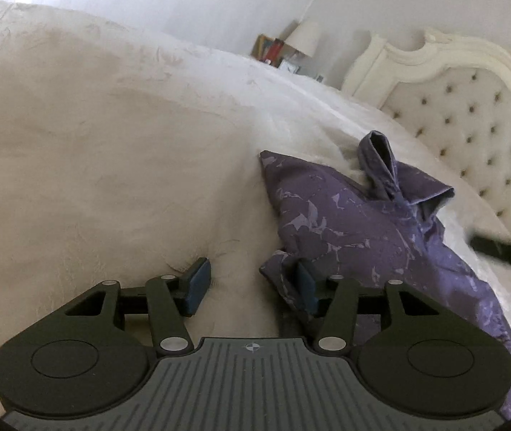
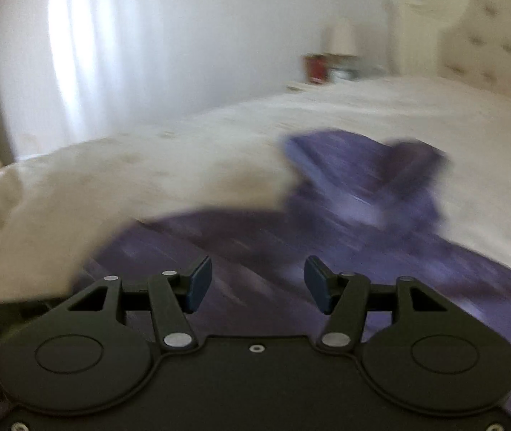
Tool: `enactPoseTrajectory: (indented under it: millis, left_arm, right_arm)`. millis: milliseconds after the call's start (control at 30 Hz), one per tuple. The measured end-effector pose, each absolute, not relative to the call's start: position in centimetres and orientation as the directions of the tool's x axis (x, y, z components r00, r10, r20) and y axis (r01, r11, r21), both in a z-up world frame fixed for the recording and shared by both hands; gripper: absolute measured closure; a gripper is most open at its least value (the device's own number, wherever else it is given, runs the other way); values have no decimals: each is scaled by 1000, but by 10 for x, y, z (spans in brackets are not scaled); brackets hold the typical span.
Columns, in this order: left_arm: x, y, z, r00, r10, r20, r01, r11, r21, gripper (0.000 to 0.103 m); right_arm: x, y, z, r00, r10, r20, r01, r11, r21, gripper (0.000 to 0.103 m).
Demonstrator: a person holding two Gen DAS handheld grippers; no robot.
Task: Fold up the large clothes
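Cream bedding (image 1: 93, 136) with a faint woven leaf pattern covers a wide bed, soft and slightly rumpled, and behind it rises a headboard (image 1: 470, 118) of pale button-tufted upholstery set in a carved, scrolled off-white frame. Beyond the far edge of the bed stands a lamp (image 1: 303, 37) with a plain conical shade, next to some red and coloured items too small to identify, against a bare white wall. On the bedding, toward the headboard side, lies the purple garment (image 1: 356, 230): a thin woven fabric in dusky violet with a paler, marbled splash print, crumpled into a loose heap with one flat corner pointing outward and a twisted, tube-like fold standing up from its far part. The left gripper (image 1: 251, 287) is black plastic with blue pads on its fingers (image 1: 198, 287); its jaws are spread apart, the left finger over bare bedding and the right finger at the garment's near edge, pinching nothing. In the right wrist view, heavily motion-blurred, the right gripper (image 2: 257, 283) also has its jaws wide apart and holds nothing, with the garment (image 2: 363, 197) spread beneath and ahead of it. No lettering is readable; a small crosshair mark sits on the left gripper's ribbed grey body.
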State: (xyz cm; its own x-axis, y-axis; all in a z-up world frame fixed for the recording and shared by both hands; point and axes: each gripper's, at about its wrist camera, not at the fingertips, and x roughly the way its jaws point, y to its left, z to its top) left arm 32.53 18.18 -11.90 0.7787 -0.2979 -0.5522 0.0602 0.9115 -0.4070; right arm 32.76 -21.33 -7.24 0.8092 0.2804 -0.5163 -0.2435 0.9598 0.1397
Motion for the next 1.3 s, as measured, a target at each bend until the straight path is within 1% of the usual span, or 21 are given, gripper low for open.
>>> enactPoseTrajectory:
  millis: [133, 233, 267, 367, 567, 600, 633, 667, 700, 733, 767, 800, 933, 1000, 1067, 1133, 1167, 1200, 1233, 1300]
  left_arm:
    - [318, 180, -121, 789, -287, -543, 65, 918, -391, 51]
    - [315, 173, -121, 797, -270, -540, 73, 931, -357, 51]
    - [316, 171, -121, 800, -264, -539, 76, 935, -345, 51]
    - [314, 167, -122, 809, -253, -531, 85, 944, -320, 51]
    - [314, 167, -121, 808, -255, -531, 91, 944, -316, 50]
    - [314, 168, -120, 807, -256, -532, 92, 944, -316, 50]
    - [314, 168, -120, 805, -258, -534, 95, 945, -312, 49]
    - [313, 167, -117, 801, -254, -542, 96, 948, -303, 49]
    - [313, 166, -114, 797, -248, -551, 99, 953, -287, 49]
    - [311, 164, -109, 793, -243, -558, 104, 958, -269, 49]
    - [309, 163, -101, 793, -235, -562, 110, 963, -247, 49]
    - [307, 162, -94, 799, -230, -556, 116, 966, -232, 49]
    - [300, 153, -63, 840, -215, -497, 150, 974, -167, 49]
    - [305, 143, -53, 847, -221, -484, 174, 975, -140, 46]
    - [313, 129, -49, 846, -228, -482, 194, 974, -120, 44]
    - [324, 112, -52, 835, -241, -494, 219, 970, -103, 44]
    - [329, 104, -56, 827, -245, -507, 229, 969, -94, 44]
    - [336, 97, -62, 813, -249, -526, 239, 967, -88, 44]
    - [342, 92, -68, 797, -249, -551, 243, 966, -84, 44]
    - [355, 86, -87, 761, -210, -614, 215, 974, -67, 44]
  right_arm:
    - [291, -276, -89, 812, 120, -571, -47, 989, 141, 40]
    - [266, -312, -102, 800, 32, -599, 66, 988, 141, 35]
    - [261, -321, -106, 794, 25, -607, 89, 983, 157, 32]
    - [249, -337, -115, 788, 19, -616, 129, 972, 195, 31]
    - [257, -336, -125, 790, 114, -602, 86, 952, 294, 31]
    - [261, -336, -127, 786, 128, -605, 91, 944, 317, 34]
    - [263, -337, -129, 781, 139, -609, 93, 938, 334, 43]
    - [264, -335, -131, 774, 142, -618, 96, 937, 335, 59]
    - [267, -332, -129, 768, 123, -629, 103, 945, 311, 67]
    - [268, -330, -126, 770, 121, -627, 90, 951, 295, 71]
    - [267, -330, -121, 778, 128, -615, 73, 954, 291, 76]
    - [265, -331, -114, 791, 136, -597, 55, 955, 290, 78]
    - [257, -343, -87, 846, 100, -523, 32, 971, 237, 78]
    - [258, -350, -84, 851, 69, -520, 42, 979, 199, 78]
    - [265, -356, -91, 838, 62, -543, 57, 978, 200, 78]
    - [273, -356, -104, 810, 57, -583, 63, 981, 183, 76]
    - [276, -354, -110, 796, 42, -603, 66, 985, 157, 72]
    - [278, -350, -115, 784, 25, -620, 69, 989, 128, 68]
    - [281, -348, -122, 772, 9, -635, 74, 992, 104, 67]
    - [278, -348, -129, 765, 2, -645, 82, 992, 101, 63]
